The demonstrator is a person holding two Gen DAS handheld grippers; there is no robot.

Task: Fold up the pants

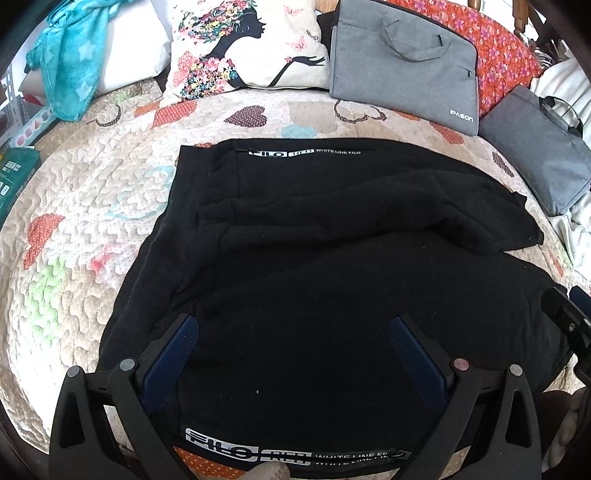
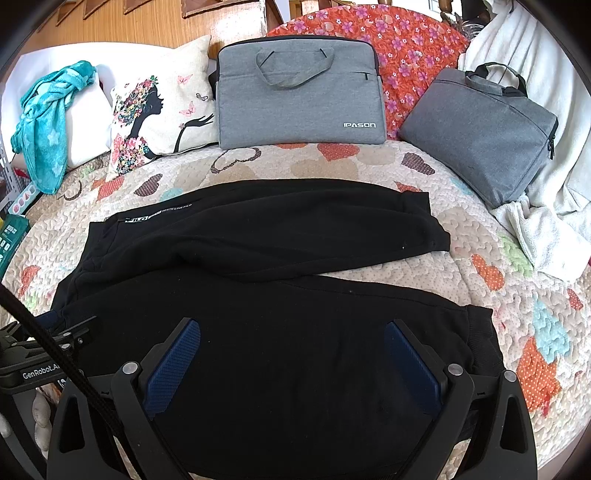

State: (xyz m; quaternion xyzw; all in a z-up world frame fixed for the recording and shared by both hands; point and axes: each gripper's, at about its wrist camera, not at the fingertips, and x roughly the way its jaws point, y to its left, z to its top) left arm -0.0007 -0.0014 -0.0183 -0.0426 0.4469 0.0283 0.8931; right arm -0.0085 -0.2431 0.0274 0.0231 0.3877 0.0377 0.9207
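On quilted bedspread [image 2: 480, 236], soft black pants [image 2: 258, 332]

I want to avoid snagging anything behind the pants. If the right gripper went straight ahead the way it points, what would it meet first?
Probably the black pants themselves: the open right gripper hovers over them. Farther along that line stands the grey IPASON bag, though depth is unclear.

- A quilted bedspread [image 2: 369, 166] with heart patches covers the bed.
- Behind it stands a wooden wall [image 2: 129, 22].
- Against that wall lean a silhouette-print cushion [image 2: 162, 107], a grey IPASON laptop bag [image 2: 299, 99] and an orange floral cushion [image 2: 402, 44].
- Bright daylight fills the room.
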